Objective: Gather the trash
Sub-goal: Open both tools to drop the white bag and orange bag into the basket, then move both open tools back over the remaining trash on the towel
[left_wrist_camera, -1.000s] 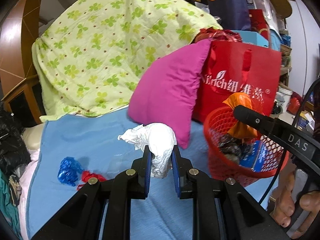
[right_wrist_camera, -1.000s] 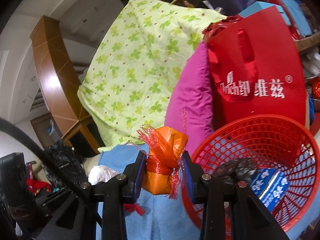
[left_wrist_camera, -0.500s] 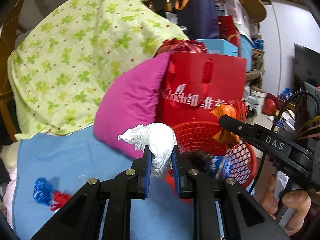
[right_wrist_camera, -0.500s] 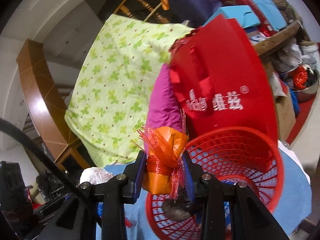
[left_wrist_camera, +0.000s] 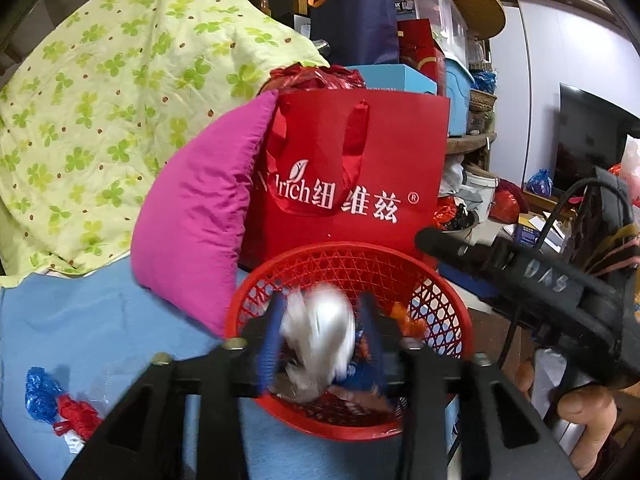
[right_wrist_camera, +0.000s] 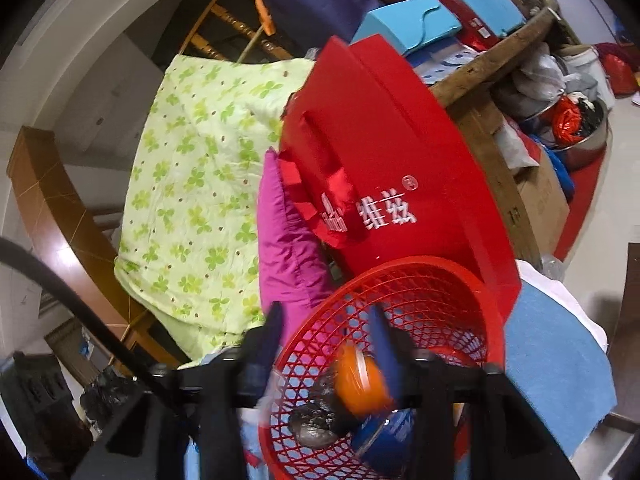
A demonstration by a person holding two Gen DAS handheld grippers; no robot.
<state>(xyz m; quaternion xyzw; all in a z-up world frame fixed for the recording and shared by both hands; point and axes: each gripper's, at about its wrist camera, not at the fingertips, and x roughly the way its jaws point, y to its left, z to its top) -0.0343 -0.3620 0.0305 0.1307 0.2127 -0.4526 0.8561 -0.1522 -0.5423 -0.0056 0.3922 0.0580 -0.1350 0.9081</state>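
Landmark: red basket (left_wrist_camera: 424, 264), round plastic lattice with a smooth rim, standing on blue cloth (left_wrist_camera: 80, 320)
Left gripper (left_wrist_camera: 320, 340): over the basket mouth, jaws opening, black arms with blue pads; white wad (left_wrist_camera: 320, 332) between the pads, blurred, cannot tell if either pad touches it
White wad: crumpled glossy plastic, roundish, above the basket's inside
Right gripper (right_wrist_camera: 328, 344): over the basket's near rim, jaws opening, pads apart
Orange wad (right_wrist_camera: 360, 380): smooth and rounded, blurred, inside the basket just beside the right pad, touch unclear
Basket contents: grey crinkled foil lump (right_wrist_camera: 316, 428) and a blue packet (right_wrist_camera: 384, 436) at the bottom
Behind basket: red paper bag (left_wrist_camera: 360, 168), stiff and flat, white lettering, ribbon handles
Left of basket: magenta pillow (left_wrist_camera: 200, 220), soft, leaning on the bag; green clover quilt (left_wrist_camera: 100, 100) behind it
Far left of basket: blue and red crinkly wrapper (left_wrist_camera: 56, 404) on the cloth
Right of basket: a person's fingers (left_wrist_camera: 584, 420) on the right gripper's handle
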